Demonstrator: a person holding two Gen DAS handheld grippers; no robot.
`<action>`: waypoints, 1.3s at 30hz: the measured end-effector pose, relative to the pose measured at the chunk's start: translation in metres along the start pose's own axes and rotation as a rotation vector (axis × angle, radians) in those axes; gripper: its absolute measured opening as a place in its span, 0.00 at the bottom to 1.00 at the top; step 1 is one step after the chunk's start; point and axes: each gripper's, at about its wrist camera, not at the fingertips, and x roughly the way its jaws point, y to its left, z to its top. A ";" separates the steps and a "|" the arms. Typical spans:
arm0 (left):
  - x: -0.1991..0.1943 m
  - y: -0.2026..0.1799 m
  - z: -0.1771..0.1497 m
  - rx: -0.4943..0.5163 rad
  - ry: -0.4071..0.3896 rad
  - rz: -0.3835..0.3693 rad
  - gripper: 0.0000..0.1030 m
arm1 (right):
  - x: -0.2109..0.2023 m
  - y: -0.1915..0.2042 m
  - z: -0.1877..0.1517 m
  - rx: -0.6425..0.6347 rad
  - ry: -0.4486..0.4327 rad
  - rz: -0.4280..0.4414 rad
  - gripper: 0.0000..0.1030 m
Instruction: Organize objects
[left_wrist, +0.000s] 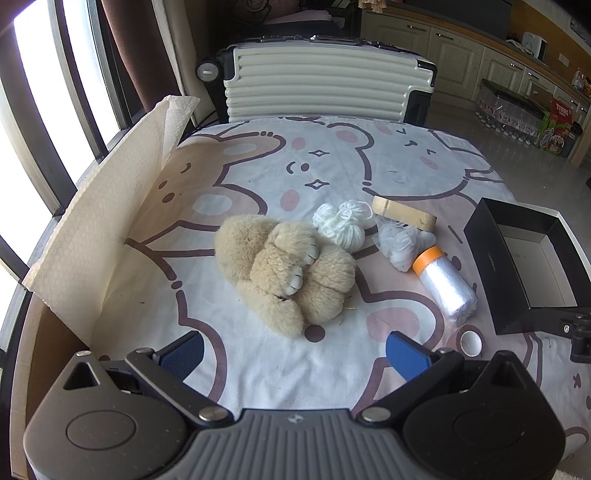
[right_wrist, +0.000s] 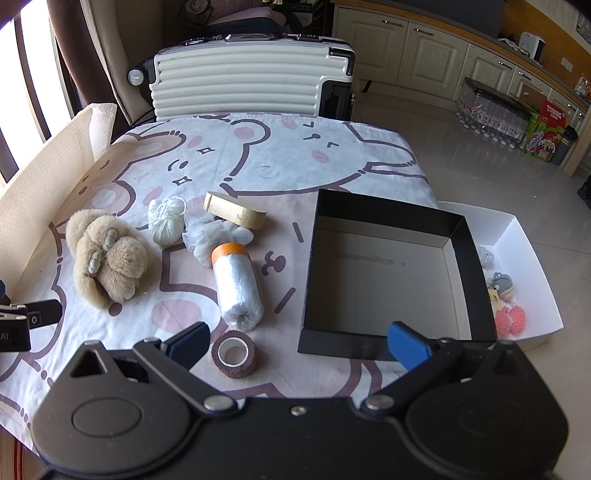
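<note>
Beige plush fills the middle of the left wrist view: the bear (left_wrist: 284, 271) lies curled on the cartoon sheet (left_wrist: 258, 365), directly ahead of the left gripper (left_wrist: 295, 354), whose 2 blue pads are spread wide with nothing between them. The right gripper (right_wrist: 299, 345) is likewise released and empty, hanging over the near edge of the black box (right_wrist: 384, 218), which sits centre right in its view and looks empty.

The bear should be light, soft and compressible, so a pinch will sink in; I would take a limb or the narrow body, not the broad rump. Its long axis runs from upper left to lower right in the left view, paws turned up.

Right of it lie the yarn ball (left_wrist: 341, 225), light and squashy, and a mesh puff (left_wrist: 400, 245), flimsy and likely to snag. The film roll (left_wrist: 445, 284), orange cap toward the upper left, has its long axis pointing to the lower right; its plastic looks slippery, so gripping across the middle seems safest. The wood block (left_wrist: 404, 216) is stiff, with its length running left to right. The brown tape (right_wrist: 233, 353) stands hole-up near the right gripper; its rim offers a firm hold.

A white tray (right_wrist: 524, 258) at right holds 3 small knitted toys.
</note>
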 end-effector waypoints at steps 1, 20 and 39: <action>0.000 0.000 0.000 0.001 -0.001 0.000 1.00 | -0.001 -0.001 0.000 0.001 0.000 -0.001 1.00; -0.015 0.022 0.008 -0.048 -0.081 0.017 1.00 | -0.010 0.008 0.007 -0.001 -0.059 0.028 1.00; -0.033 0.058 0.008 -0.135 -0.135 0.033 1.00 | 0.013 0.016 0.011 0.095 -0.014 0.198 0.84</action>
